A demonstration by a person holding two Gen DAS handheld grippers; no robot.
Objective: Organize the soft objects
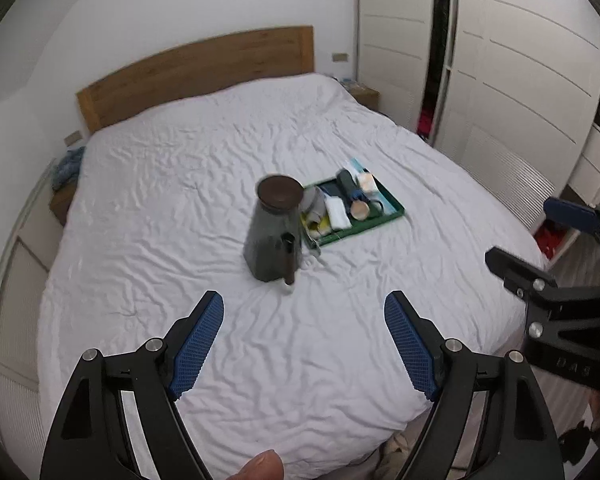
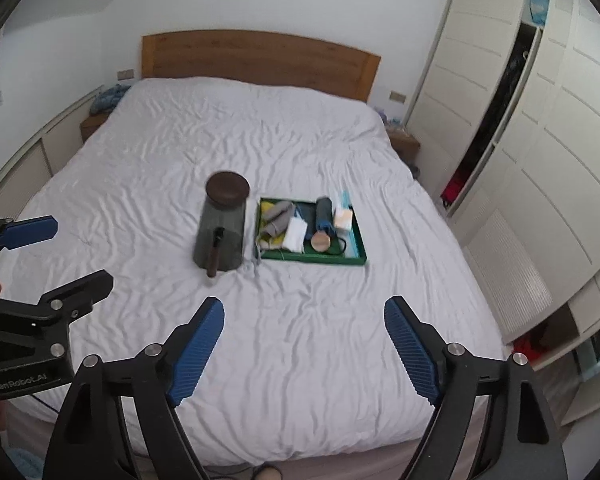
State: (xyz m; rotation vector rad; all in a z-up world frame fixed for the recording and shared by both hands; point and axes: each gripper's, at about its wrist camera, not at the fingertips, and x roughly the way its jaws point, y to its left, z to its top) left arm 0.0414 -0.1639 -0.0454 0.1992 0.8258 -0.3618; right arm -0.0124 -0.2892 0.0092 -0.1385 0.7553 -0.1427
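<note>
A: Right wrist view, readable text? Claw status?

B: One label only: "GenRobot.AI", white on black, on the left gripper (image 2: 56,250) body at frame left; its jaws apart, nothing btwn. In the left wrist view the right gripper (image 1: 540,232) body shows letters, too blurred to read. Right gripper's own view: blue pads spread wide, released, nothing btwn; same for left gripper (image 1: 304,336) in its own view.

A: Item count, location?

B: 1 green tray (image 2: 360,258) on white bed (image 2: 300,340), mid-mattress; soft objects (image 2: 278,218) inside it, exact qty cannot tell; grey cloth bundle, white folded pc, rolled dark item among them. 1 dark jar (image 2: 220,226) w/ brown lid, upright, just beside tray's left edge. 1 wooden headboard (image 2: 260,58); 2 grippers, both well apart from tray.
</note>
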